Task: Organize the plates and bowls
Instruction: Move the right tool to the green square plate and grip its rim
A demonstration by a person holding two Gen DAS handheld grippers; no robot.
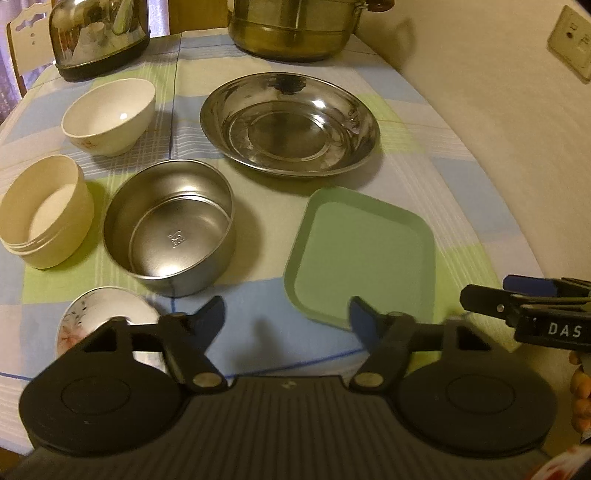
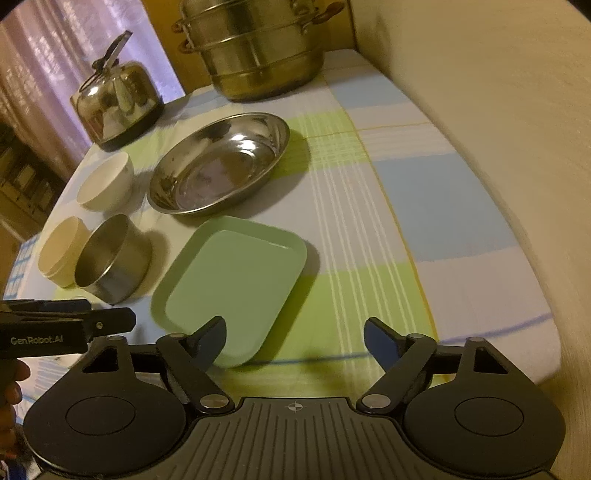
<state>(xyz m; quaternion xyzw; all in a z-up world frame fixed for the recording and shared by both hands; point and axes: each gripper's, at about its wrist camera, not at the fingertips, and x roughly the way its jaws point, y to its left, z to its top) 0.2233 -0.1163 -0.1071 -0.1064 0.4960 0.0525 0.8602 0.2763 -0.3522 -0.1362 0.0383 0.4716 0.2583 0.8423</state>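
Observation:
On the checked tablecloth lie a green square plate (image 1: 365, 258) (image 2: 236, 280), a wide steel plate (image 1: 290, 122) (image 2: 221, 162), a round steel bowl (image 1: 173, 229) (image 2: 110, 258), a white bowl (image 1: 109, 114) (image 2: 107, 181), a cream round container (image 1: 44, 210) (image 2: 61, 247) and a small floral saucer (image 1: 99, 317). My left gripper (image 1: 286, 310) hangs open over the cloth between the steel bowl and the green plate, holding nothing. My right gripper (image 2: 295, 328) is open at the green plate's near corner, its left finger over the rim, with nothing gripped.
A shiny kettle (image 1: 99, 40) (image 2: 118, 99) and a stacked steel steamer pot (image 1: 295, 29) (image 2: 255, 55) stand at the table's far end. A cream wall (image 2: 498, 147) with a socket (image 1: 572, 48) runs along the right edge. A chair back (image 1: 26, 48) is at far left.

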